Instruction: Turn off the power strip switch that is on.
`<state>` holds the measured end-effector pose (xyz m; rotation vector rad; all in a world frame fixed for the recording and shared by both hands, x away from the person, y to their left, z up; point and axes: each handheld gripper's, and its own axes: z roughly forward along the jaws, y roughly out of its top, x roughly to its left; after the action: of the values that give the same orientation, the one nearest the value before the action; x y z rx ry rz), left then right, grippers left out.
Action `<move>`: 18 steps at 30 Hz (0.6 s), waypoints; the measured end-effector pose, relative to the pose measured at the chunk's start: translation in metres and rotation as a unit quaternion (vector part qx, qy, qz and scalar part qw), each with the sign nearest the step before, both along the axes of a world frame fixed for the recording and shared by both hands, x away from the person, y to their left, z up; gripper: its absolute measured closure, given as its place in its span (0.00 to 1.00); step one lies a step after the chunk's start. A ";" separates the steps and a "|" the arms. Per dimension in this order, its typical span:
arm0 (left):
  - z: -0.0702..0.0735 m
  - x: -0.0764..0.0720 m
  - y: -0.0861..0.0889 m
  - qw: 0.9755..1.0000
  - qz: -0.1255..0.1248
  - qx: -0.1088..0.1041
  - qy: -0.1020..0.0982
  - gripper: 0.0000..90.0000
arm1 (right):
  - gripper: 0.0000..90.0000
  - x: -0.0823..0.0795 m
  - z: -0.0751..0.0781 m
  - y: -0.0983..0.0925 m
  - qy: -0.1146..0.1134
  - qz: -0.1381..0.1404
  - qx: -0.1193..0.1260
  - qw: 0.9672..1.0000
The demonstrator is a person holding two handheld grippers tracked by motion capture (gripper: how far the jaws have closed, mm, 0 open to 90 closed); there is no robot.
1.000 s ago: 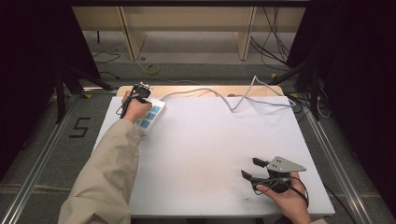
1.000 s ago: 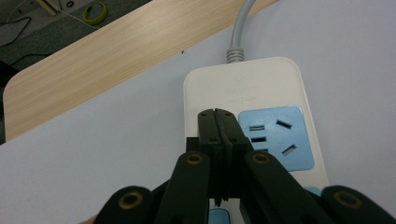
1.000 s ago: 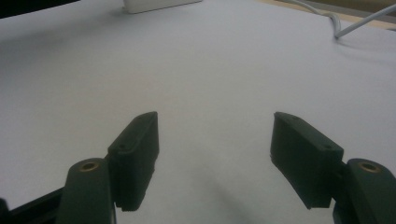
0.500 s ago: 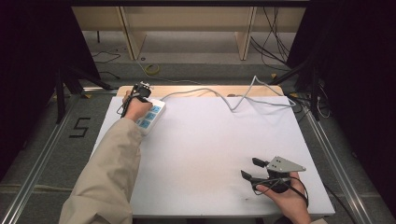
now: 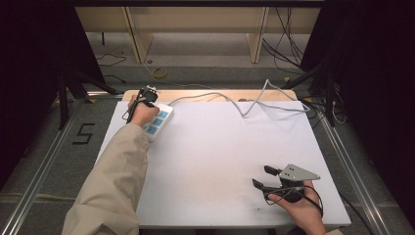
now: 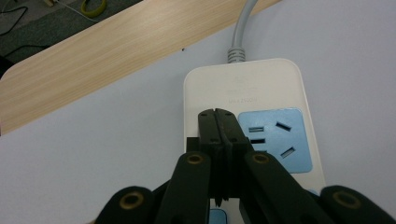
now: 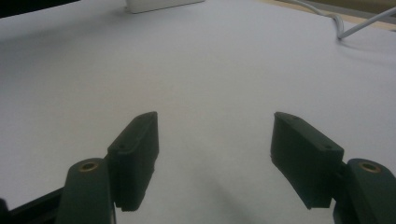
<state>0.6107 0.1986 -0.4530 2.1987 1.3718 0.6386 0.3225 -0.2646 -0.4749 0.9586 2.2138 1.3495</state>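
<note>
Nearest, the right gripper [image 5: 266, 177] is resting on the white table [image 5: 220, 161], jaws spread wide, pinching nothing. Farther off, at the far left corner, the left gripper [image 6: 217, 116], jaws pressed together, is touching the white power strip [image 6: 261, 88]; its embossed lettering is unreadable.

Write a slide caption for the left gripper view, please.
Closed left claw poised over a white power strip beside its blue socket.

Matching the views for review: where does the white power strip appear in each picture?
High view: power strip at the table's far left, under the left gripper.
Left gripper view: centre, beneath the shut jaws.
Right gripper view: one white corner at the top edge.
Shared landmark: its grey cable.
</note>
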 end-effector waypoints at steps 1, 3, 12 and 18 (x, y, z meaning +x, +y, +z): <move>0.000 0.000 0.001 1.000 0.000 0.000 0.002 1.00 | 0.37 0.000 0.000 0.000 0.000 0.000 0.000 1.000; 0.000 0.000 0.001 1.000 0.000 -0.002 0.002 1.00 | 0.37 0.000 0.000 0.000 0.001 0.000 0.000 1.000; -0.001 0.000 0.000 1.000 -0.003 0.001 0.006 1.00 | 0.37 0.000 0.000 0.000 -0.001 0.003 -0.002 1.000; 0.000 0.000 0.000 1.000 -0.004 0.007 0.005 1.00 | 0.37 0.000 0.000 0.000 -0.002 0.002 0.000 1.000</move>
<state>0.6104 0.1981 -0.4534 2.2198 1.3663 0.6366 0.3226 -0.2646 -0.4746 0.9518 2.2141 1.3517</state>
